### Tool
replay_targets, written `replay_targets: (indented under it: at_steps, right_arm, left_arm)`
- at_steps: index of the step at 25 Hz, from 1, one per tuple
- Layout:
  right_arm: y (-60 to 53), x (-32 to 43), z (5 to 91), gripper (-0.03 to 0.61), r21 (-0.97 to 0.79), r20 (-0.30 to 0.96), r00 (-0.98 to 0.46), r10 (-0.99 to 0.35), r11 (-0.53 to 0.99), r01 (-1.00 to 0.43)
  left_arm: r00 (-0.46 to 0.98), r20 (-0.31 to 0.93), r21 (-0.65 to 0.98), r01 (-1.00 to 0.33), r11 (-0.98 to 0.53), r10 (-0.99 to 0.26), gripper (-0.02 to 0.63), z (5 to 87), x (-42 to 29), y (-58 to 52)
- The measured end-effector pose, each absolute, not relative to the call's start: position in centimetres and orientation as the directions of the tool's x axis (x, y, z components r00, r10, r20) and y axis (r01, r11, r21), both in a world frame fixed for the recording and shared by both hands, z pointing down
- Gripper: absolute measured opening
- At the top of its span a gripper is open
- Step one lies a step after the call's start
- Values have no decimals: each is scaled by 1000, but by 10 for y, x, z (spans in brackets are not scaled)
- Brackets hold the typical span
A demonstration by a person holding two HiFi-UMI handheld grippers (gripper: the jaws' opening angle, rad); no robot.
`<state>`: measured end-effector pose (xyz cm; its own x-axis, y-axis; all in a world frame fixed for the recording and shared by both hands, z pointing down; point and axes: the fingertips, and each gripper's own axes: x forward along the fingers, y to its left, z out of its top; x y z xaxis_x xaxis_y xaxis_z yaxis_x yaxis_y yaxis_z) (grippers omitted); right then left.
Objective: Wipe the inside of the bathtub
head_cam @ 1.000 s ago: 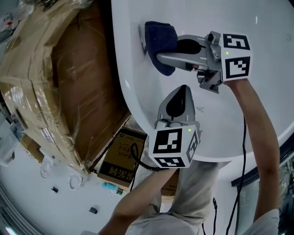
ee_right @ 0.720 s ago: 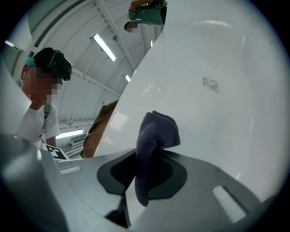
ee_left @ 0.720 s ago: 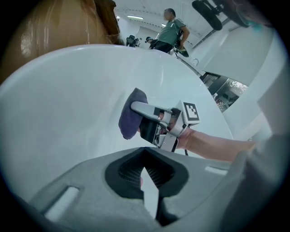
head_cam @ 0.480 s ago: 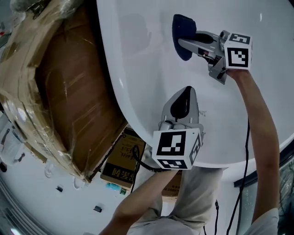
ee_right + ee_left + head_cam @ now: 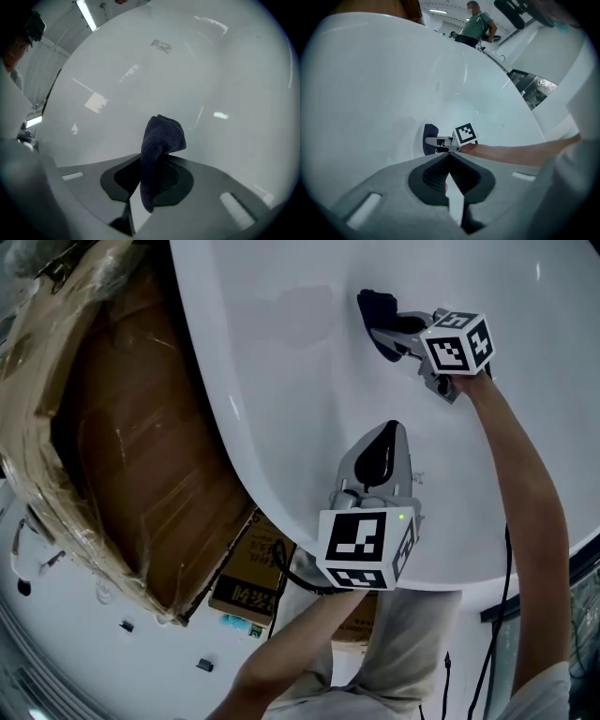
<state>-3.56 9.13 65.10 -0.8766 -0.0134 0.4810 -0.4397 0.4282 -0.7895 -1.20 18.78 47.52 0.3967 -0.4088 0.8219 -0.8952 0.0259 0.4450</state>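
The white bathtub [image 5: 281, 362] fills the head view, its inner wall curving down. My right gripper [image 5: 380, 320] reaches deep inside, shut on a dark blue cloth [image 5: 377, 307] pressed against the tub's inner wall. In the right gripper view the cloth [image 5: 159, 145] hangs folded between the jaws against the white surface. My left gripper [image 5: 384, 442] hovers over the tub's near rim, jaws shut with nothing between them. The left gripper view shows the right gripper [image 5: 436, 142] with the cloth [image 5: 430, 139] low in the basin.
A large cardboard box wrapped in plastic film [image 5: 112, 427] stands left of the tub. A smaller printed carton [image 5: 248, 573] lies on the floor by the tub's near edge. A black cable [image 5: 502, 596] hangs at the right. A person [image 5: 476, 23] stands far behind the tub.
My right gripper has carried the cloth further up and to the right along the inner wall, deeper into the tub. The left gripper has stayed near the rim.
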Motion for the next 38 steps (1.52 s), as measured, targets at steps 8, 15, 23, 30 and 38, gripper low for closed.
replay_targets:
  at_steps: [8, 15, 23, 30, 38]
  right_arm:
    - [110, -35, 707, 51, -703, 642, -766, 17, 411, -580]
    - [132, -47, 720, 51, -664, 688, -723, 61, 455, -594]
    - [149, -54, 699, 51, -732, 631, -762, 147, 438, -522]
    - [157, -65, 673, 51, -770, 575, -795, 193, 454, -447]
    - [165, -79, 629, 49, -819, 485, -837, 254, 468, -333]
  left_arm:
    - [410, 832, 461, -886, 53, -374, -2, 489, -1, 199]
    - [411, 839, 467, -880, 83, -357, -2, 494, 5, 207]
    - [393, 850, 455, -883, 112, -350, -2, 494, 2, 210]
    - [380, 856, 447, -884, 135, -351, -2, 491, 2, 215]
    - [367, 860, 440, -886, 150, -356, -2, 481, -3, 218]
